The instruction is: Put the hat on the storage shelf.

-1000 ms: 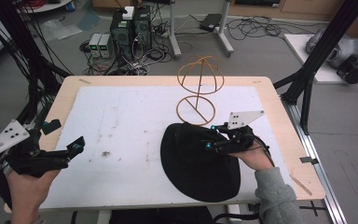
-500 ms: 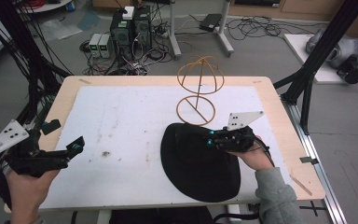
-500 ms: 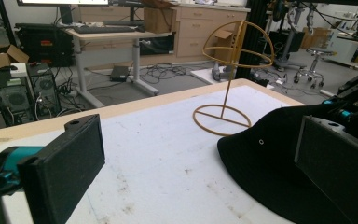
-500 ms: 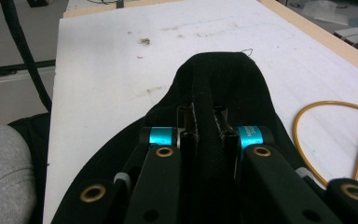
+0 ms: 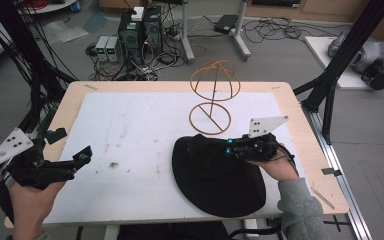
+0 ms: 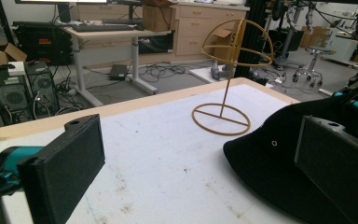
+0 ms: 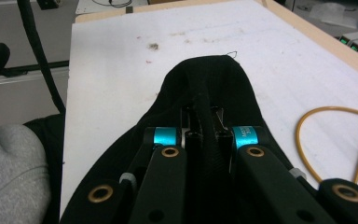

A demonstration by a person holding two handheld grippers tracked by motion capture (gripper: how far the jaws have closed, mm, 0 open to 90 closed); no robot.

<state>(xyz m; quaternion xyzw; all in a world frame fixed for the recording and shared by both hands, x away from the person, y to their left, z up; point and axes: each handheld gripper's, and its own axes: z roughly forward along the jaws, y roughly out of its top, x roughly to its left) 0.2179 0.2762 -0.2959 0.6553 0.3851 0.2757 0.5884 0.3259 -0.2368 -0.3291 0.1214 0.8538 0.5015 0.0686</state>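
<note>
Soft, light black hat (image 5: pixel 215 175): pinched at its crown fold by right gripper (image 5: pixel 228 148); left gripper (image 5: pixel 82 157) agape at 9 o'clock.

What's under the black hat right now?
The black hat lies on the white mat, with its fabric pinched in the right tongs. Whatever is beneath the hat is covered by its fabric.

- Even, diffuse indoor light; the white sheet-covered surface (image 5: pixel 140 125) looks bright without glare.
- Shadows are faint and soft.
- The floppy black fabric hat (image 5: pixel 215 175) swallows detail.
- Nearest jaws blur slightly in both gripper views.
</note>
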